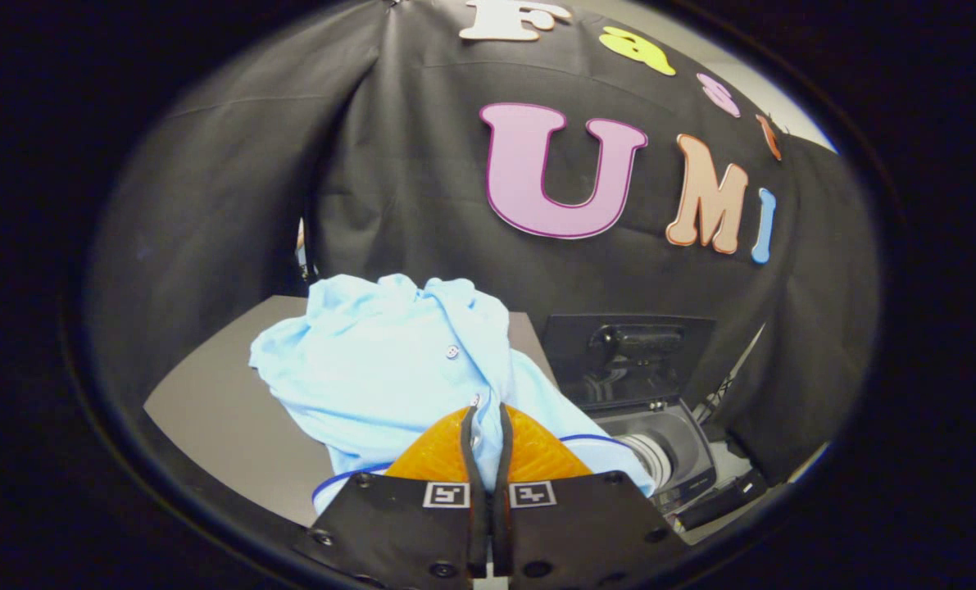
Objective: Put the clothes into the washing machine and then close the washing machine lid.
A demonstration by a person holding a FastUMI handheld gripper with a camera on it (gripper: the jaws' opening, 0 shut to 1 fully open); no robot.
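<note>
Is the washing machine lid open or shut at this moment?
Open. The washing machine lid stands raised behind the exposed drum, right of the light blue shirt bunched ahead of the nearly closed gripper.

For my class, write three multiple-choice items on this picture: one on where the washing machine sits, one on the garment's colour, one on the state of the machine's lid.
1. Where is the washing machine relative to the shirt?
A. to its right, lower down
B. to its left
C. under the table

2. What colour is the shirt?
A. red
B. light blue
C. dark green

3. What state is the lid in?
A. shut flat
C. raised open
B. taken off and lying on the table

Answers:
1 A: the machine shows to the right of the shirt, below the table's edge.
2 B: the cloth is pale blue with a small button.
3 C: the lid stands up behind the drum opening.

The gripper fingers are closed together with shirt cloth pinched between them.
</note>
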